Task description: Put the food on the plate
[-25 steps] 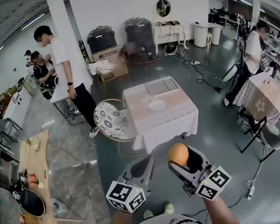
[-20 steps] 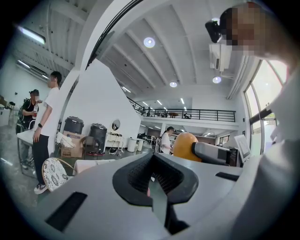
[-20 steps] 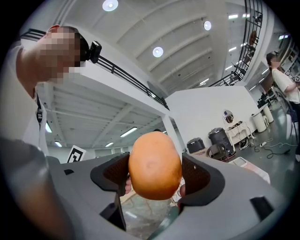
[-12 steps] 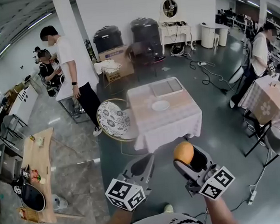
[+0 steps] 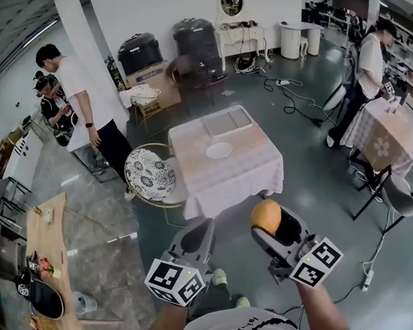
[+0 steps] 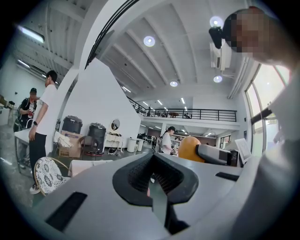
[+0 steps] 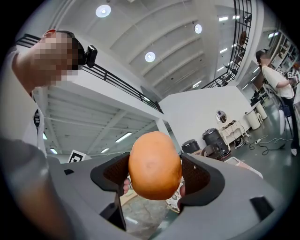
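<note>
An orange, round piece of food (image 5: 265, 216) sits between the jaws of my right gripper (image 5: 269, 225), which is shut on it and held up in the air. In the right gripper view the food (image 7: 154, 165) fills the gap between the dark pads of that gripper (image 7: 154, 180). My left gripper (image 5: 200, 236) hangs beside it, shut and holding nothing. From the left gripper view the jaws of that gripper (image 6: 154, 177) meet, and the food (image 6: 189, 149) shows to the right. A white plate (image 5: 219, 150) lies on a table with a pale cloth (image 5: 228, 173) well ahead of both grippers.
A flat grey tray (image 5: 228, 121) lies on the table behind the plate. A chair with a patterned seat (image 5: 149, 174) stands at the table's left. A person (image 5: 80, 92) stands further left, a second clothed table (image 5: 388, 136) and chair (image 5: 398, 199) at right, a wooden bench (image 5: 46, 259) at far left.
The table and plate have shifted left and slightly nearer in the head view. Both grippers keep their pose, and the right one still holds the food.
</note>
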Action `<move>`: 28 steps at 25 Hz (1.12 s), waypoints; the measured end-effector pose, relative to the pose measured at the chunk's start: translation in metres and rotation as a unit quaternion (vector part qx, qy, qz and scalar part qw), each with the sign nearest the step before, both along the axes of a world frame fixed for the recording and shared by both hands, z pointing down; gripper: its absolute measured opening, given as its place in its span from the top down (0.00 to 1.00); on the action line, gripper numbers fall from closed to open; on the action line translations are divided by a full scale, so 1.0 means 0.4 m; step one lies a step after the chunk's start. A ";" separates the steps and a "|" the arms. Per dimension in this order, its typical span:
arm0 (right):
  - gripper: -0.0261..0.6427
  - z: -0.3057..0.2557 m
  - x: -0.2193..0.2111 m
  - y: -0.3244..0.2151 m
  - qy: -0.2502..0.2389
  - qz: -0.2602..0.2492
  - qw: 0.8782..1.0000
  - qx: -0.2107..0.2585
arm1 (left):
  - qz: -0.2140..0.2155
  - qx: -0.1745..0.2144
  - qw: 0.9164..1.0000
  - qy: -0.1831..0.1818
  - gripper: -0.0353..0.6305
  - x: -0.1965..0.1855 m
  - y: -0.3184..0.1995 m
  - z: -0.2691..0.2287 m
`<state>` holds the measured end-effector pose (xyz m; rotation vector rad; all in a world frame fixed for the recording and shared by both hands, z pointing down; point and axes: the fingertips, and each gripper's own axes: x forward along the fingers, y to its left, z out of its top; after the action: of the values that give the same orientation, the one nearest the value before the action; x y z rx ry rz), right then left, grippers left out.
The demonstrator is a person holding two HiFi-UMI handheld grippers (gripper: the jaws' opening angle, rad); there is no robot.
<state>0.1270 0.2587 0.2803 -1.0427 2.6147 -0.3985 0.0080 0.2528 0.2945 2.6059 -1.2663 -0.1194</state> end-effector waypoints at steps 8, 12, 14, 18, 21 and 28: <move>0.49 0.036 -0.010 -0.128 0.007 0.006 1.000 -0.015 | 0.012 -0.001 1.000 -0.004 0.94 0.011 -0.142 0.035; 0.49 0.066 -0.030 -0.244 0.013 0.015 0.999 -0.030 | 0.023 -0.014 1.000 -0.001 0.94 -0.007 -0.254 0.062; 0.49 0.078 -0.037 -0.310 0.014 0.022 0.999 -0.036 | 0.025 -0.016 1.000 -0.002 0.94 -0.023 -0.319 0.073; 0.49 0.114 -0.080 -0.460 0.023 0.028 0.998 -0.051 | 0.034 -0.033 0.999 0.002 0.94 -0.054 -0.474 0.121; 0.49 0.115 -0.103 -0.557 0.026 0.031 0.998 -0.056 | 0.046 -0.042 0.998 0.001 0.94 -0.056 -0.571 0.143; 0.49 0.135 -0.152 -0.721 0.038 0.035 0.996 -0.067 | 0.051 -0.047 0.998 0.004 0.94 -0.092 -0.735 0.180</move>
<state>0.0661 -0.0298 0.3342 -1.2110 2.6397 -0.5347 -0.0289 -0.0411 0.3664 2.5809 -1.1053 -0.0495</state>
